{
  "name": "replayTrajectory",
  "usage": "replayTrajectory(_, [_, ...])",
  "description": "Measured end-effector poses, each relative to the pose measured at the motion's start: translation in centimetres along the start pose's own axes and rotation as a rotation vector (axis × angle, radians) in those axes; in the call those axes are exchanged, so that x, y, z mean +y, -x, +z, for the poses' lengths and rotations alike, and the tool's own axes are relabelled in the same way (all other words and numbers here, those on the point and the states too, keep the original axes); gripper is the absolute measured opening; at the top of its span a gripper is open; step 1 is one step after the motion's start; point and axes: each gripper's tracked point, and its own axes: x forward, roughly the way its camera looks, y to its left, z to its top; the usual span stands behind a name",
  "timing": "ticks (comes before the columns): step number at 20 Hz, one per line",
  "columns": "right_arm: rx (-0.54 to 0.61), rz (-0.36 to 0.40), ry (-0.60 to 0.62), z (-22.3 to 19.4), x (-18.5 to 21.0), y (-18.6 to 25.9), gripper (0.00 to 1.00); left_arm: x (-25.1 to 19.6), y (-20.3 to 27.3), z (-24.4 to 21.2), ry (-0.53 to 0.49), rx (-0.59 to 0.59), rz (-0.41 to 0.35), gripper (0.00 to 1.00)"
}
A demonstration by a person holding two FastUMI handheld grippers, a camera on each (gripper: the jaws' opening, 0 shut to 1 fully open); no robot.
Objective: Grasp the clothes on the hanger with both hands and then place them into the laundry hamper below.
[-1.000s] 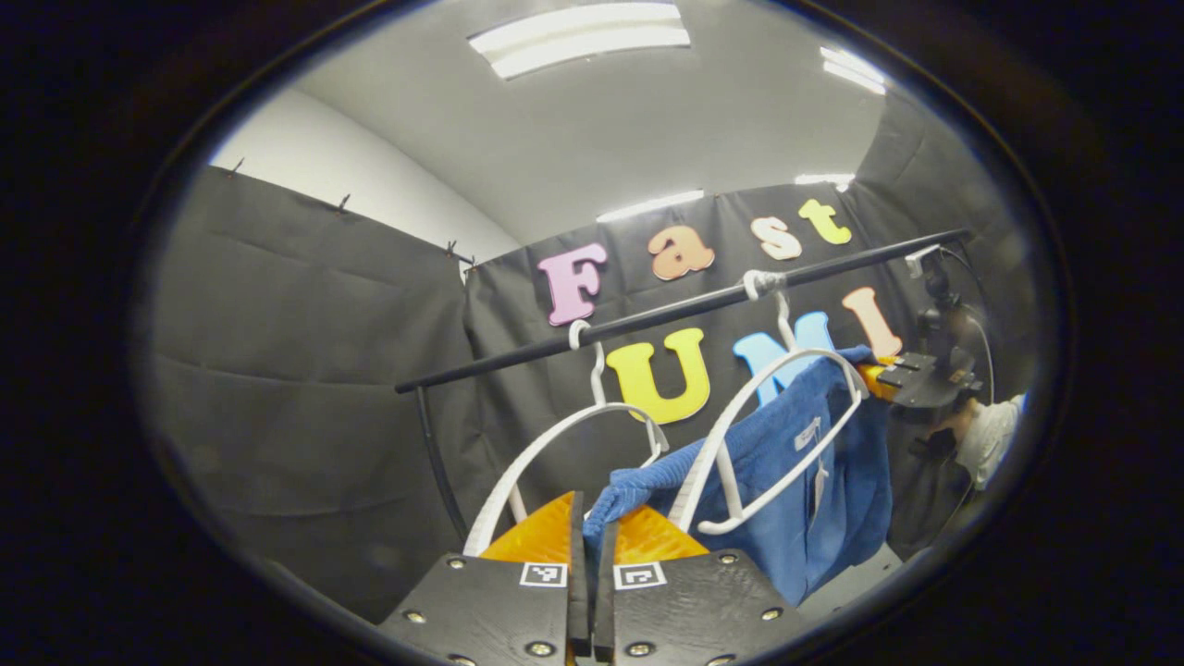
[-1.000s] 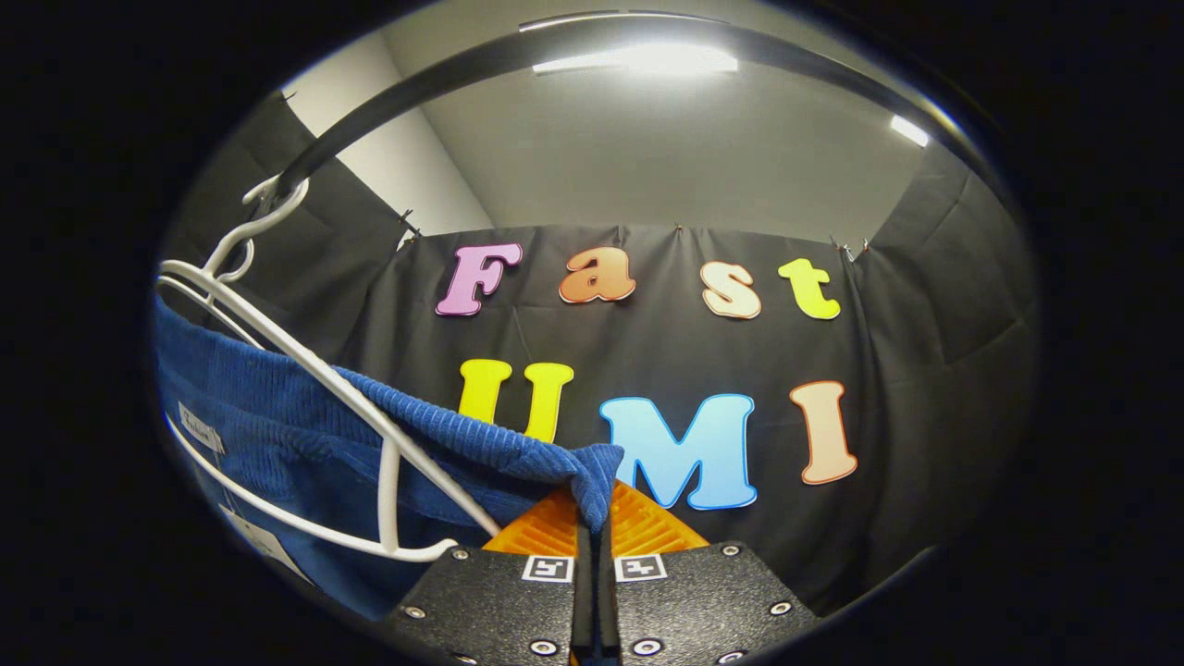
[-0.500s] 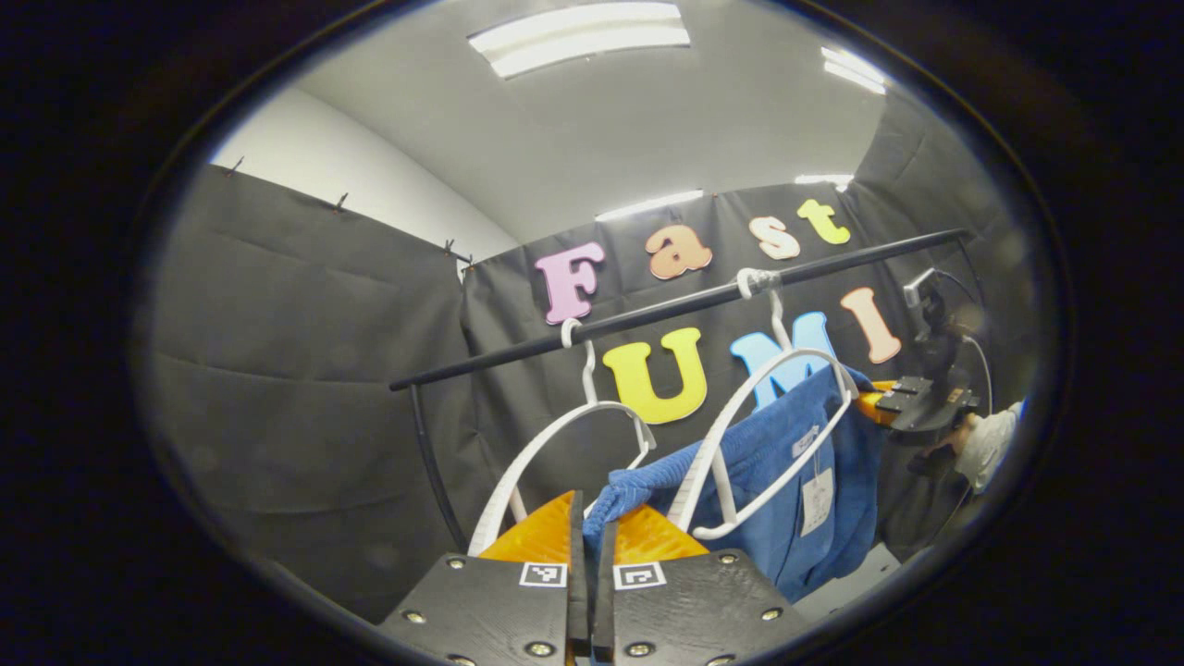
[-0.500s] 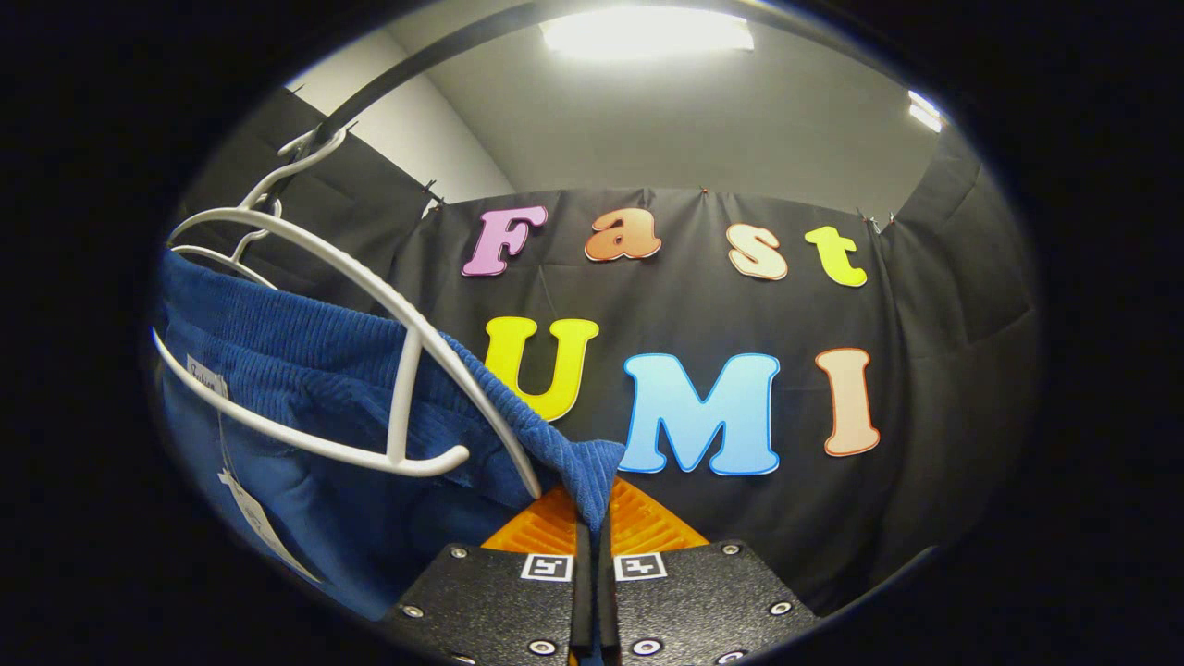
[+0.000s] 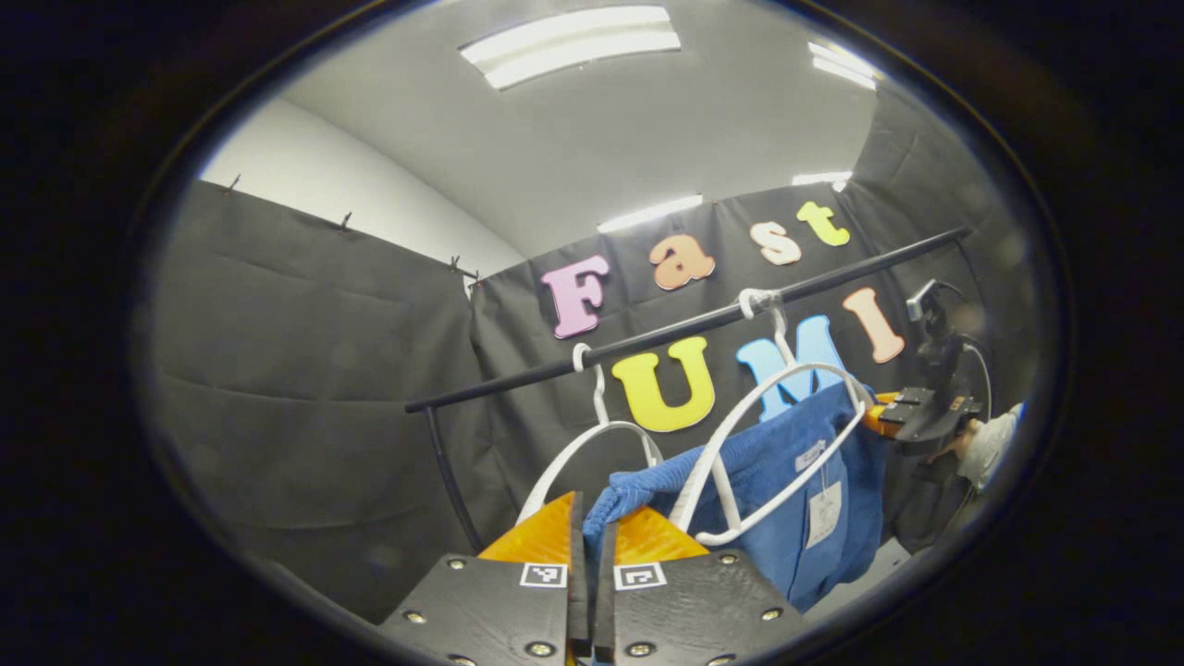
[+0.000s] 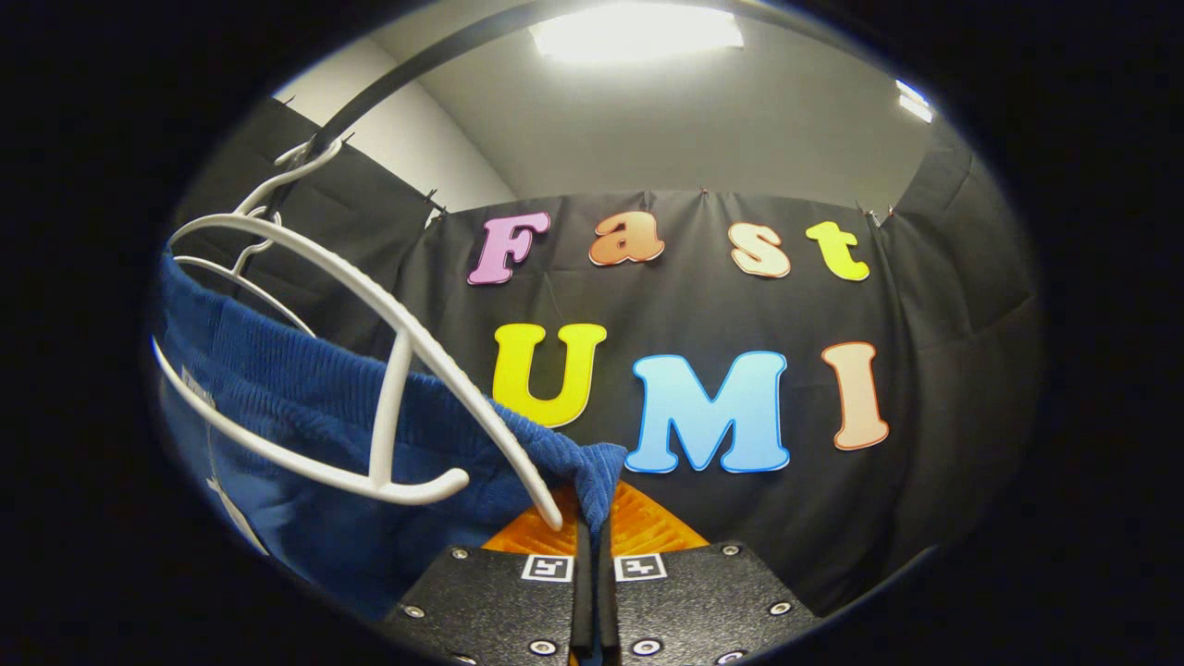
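I had both ends of it: my left gripper was pinching 1 corner of the blue garment, fingers pressed together on the ribbed cloth, and my right gripper was pinching the other corner the same way. The garment was draped over the white hanger, which hung by its hook from the black rail, with a 2nd, bare hanger beside it on that rail. In the left gripper view my right gripper showed far off at the cloth's far edge, a sleeve behind it. The hamper sat somewhere below; I could not see it. The risk, as I judged it: the hanger's arm ran down right against the cloth at my right fingertips, so a straight downward pull could snag the fabric on that tip, swing the hanger, or drag its hook off the rail. A thin pinch on a corner could also slip if the cloth caught. Against 1 second earlier, the hanger had come further across the right gripper view, its arm now crossing over the cloth toward my fingers, and in the left gripper view the garment hung a touch lower, its tag showing lower on the cloth.
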Motion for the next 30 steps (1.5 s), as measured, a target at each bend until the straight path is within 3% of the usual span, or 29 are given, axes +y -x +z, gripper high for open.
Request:
replayTrajectory(8, [0.087,0.046,-0.016,-4.2,2.1,2.0,0.02,0.4,0.8,-2.2,0.049,0.04,0.027,0.04])
replayTrajectory(14, [0.097,0.034,-0.023,-3.4,2.3,7.1,0.02,1.4,3.3,-3.4,0.098,0.052,0.036,0.02])
replayTrajectory(23, [0.156,-0.002,-0.028,-2.6,4.8,15.1,0.02,2.8,7.9,-5.2,0.096,0.083,-0.026,0.04])
replayTrajectory(30, [0.133,-0.012,-0.069,2.0,7.8,21.1,0.02,2.6,11.4,-3.1,0.139,0.034,-0.116,0.02])
